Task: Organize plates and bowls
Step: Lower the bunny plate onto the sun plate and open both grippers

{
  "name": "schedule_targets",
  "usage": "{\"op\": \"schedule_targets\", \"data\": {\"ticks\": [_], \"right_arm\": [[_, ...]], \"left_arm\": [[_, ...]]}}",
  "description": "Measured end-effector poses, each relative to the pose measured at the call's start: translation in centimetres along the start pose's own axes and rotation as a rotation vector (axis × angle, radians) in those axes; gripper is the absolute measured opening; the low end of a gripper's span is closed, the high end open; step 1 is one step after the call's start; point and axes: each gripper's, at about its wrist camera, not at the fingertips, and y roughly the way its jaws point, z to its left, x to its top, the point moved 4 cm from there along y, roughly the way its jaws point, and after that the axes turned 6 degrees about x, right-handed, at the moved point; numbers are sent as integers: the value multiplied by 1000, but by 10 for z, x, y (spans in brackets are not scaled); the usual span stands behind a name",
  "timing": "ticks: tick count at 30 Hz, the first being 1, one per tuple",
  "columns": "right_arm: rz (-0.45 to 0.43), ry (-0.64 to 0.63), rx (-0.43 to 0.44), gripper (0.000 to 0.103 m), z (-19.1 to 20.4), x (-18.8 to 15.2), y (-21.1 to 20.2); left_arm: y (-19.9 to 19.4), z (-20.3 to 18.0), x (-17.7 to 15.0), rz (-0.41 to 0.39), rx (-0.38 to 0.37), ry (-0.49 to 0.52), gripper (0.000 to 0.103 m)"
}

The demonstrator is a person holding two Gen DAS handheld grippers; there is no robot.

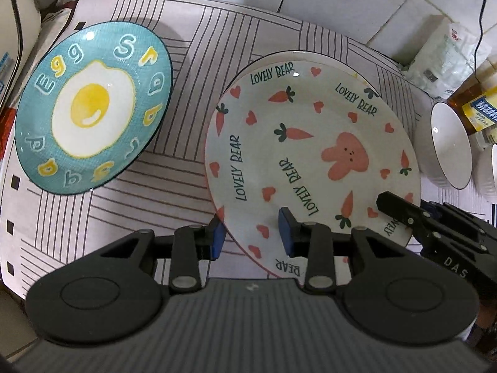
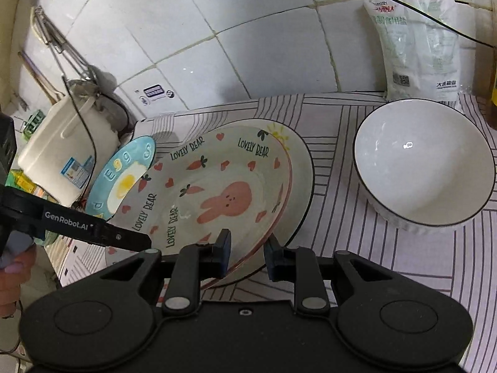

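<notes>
Two open claws, left gripper (image 1: 252, 233) and right gripper (image 2: 247, 256), straddle the tilted, glossy round bunny plate's (image 1: 310, 155) rim.

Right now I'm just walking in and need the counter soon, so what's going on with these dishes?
A person is sorting dishes with two handheld grippers. Both the left gripper and the right gripper have open jaws straddling the near rim of the bunny plate, which sits on top of another plate. Nothing is clamped yet. The egg plate lies apart to the left, and a white bowl stands to the right on the striped cloth.
</notes>
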Motion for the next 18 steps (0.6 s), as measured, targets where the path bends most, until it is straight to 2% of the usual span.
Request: {"op": "schedule_targets", "data": {"ticks": [6,13,18], "right_arm": [[41,-21,-64,30,8,5,6],[105,-152,-178,33,27,10,15],[103,-181,-228,34,28,14,11]], "left_arm": [[7,2,6,12,9,-4,35],[11,1,8,19,-1,-10,35],[12,-1,7,13,-6,-29,35]]}}
